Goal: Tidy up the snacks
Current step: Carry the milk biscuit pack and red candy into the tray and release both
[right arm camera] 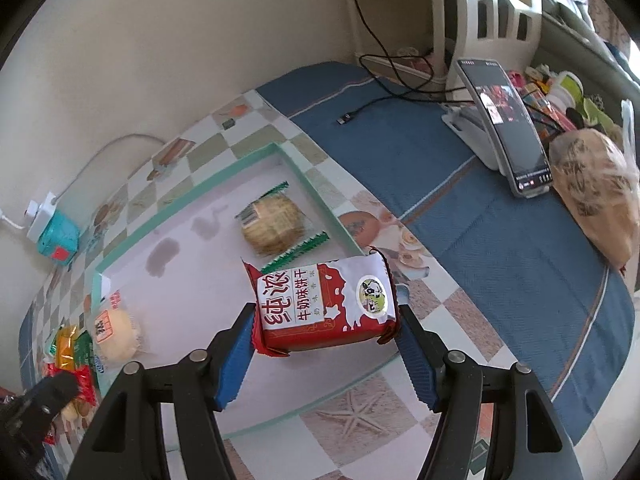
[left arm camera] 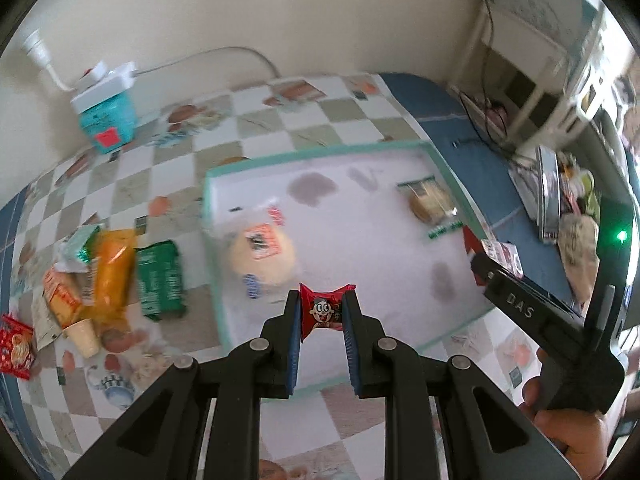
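My left gripper (left arm camera: 322, 312) is shut on a small red candy (left arm camera: 323, 312) with a cartoon face, held over the near part of a shallow white tray with a teal rim (left arm camera: 308, 152). My right gripper (right arm camera: 326, 314) is shut on a red-and-white milk biscuit pack (right arm camera: 326, 308), above the tray's (right arm camera: 192, 188) near right side. Two snacks lie in the tray: a round pale bun in clear wrap (left arm camera: 262, 254) (right arm camera: 116, 332) and a wrapped round biscuit with green ends (left arm camera: 428, 204) (right arm camera: 274, 222). The right gripper also shows at the right edge of the left wrist view (left arm camera: 496, 268).
Loose snacks lie left of the tray: a green pack (left arm camera: 160, 280), an orange pack (left arm camera: 114, 268) and a red pack (left arm camera: 14, 346). A teal box (left arm camera: 106, 116) with a power strip stands by the wall. A phone on a stand (right arm camera: 504, 124) and a bagged item (right arm camera: 596, 192) sit on the blue cloth.
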`<move>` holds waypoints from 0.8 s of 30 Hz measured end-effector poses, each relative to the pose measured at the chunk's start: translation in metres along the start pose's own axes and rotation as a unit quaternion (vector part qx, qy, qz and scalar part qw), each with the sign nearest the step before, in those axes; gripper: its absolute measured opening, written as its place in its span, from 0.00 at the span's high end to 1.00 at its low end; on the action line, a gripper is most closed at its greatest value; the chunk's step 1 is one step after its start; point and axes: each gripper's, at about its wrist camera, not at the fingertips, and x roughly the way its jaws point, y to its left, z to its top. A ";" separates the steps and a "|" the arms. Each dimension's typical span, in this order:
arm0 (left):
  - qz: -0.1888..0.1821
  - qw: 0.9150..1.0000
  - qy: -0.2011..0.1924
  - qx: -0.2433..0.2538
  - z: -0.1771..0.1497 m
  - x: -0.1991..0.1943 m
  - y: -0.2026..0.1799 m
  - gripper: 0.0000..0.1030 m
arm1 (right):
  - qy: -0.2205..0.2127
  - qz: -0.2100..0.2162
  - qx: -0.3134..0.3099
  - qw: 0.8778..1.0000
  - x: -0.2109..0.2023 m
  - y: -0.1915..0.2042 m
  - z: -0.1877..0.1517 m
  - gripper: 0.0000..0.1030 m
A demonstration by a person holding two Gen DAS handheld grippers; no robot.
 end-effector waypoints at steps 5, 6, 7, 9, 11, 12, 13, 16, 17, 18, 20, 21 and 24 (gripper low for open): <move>0.009 1.000 0.018 0.020 -0.001 0.016 -0.011 0.80 | 0.010 0.000 -0.006 1.000 0.009 0.000 -0.003 0.31; 0.010 0.999 0.024 0.020 -0.001 0.020 -0.012 0.80 | 0.012 -0.001 -0.007 1.000 0.011 0.001 -0.004 0.31; 0.010 0.999 0.028 0.019 -0.001 0.023 -0.012 0.80 | 0.014 0.001 -0.007 1.000 0.013 0.001 -0.005 0.31; 0.018 0.999 0.038 0.017 -0.001 0.031 -0.010 0.80 | 0.015 0.003 -0.007 1.000 0.014 0.002 -0.005 0.31; 0.021 0.999 0.045 0.011 -0.002 0.034 -0.008 0.80 | 0.012 0.002 -0.013 1.000 0.013 0.004 -0.005 0.31; 0.020 0.999 0.048 0.008 -0.002 0.035 -0.006 0.80 | 0.010 0.001 -0.014 1.000 0.013 0.005 -0.005 0.31; 0.018 0.999 0.050 0.002 -0.002 0.036 -0.004 0.79 | 0.010 0.002 -0.014 1.000 0.013 0.005 -0.005 0.31; 0.019 0.998 0.054 -0.011 -0.001 0.036 0.001 0.70 | 0.012 0.005 -0.012 1.000 0.014 0.005 -0.005 0.26; 0.020 0.998 0.057 -0.015 -0.001 0.037 0.002 0.56 | 0.012 0.004 -0.012 1.000 0.014 0.006 -0.005 0.24; 0.021 0.998 0.060 -0.020 -0.001 0.038 0.004 0.50 | 0.012 0.004 -0.013 1.000 0.014 0.007 -0.005 0.20; 0.020 0.998 0.059 -0.030 0.000 0.037 0.010 0.46 | 0.010 0.006 -0.017 1.000 0.013 0.010 -0.005 0.19; 0.021 0.997 0.059 -0.035 0.001 0.036 0.013 0.44 | 0.009 0.006 -0.019 1.000 0.013 0.012 -0.005 0.19; 0.031 0.997 0.051 -0.053 0.003 0.030 0.029 0.33 | 0.007 0.007 -0.028 1.000 0.011 0.018 -0.006 0.15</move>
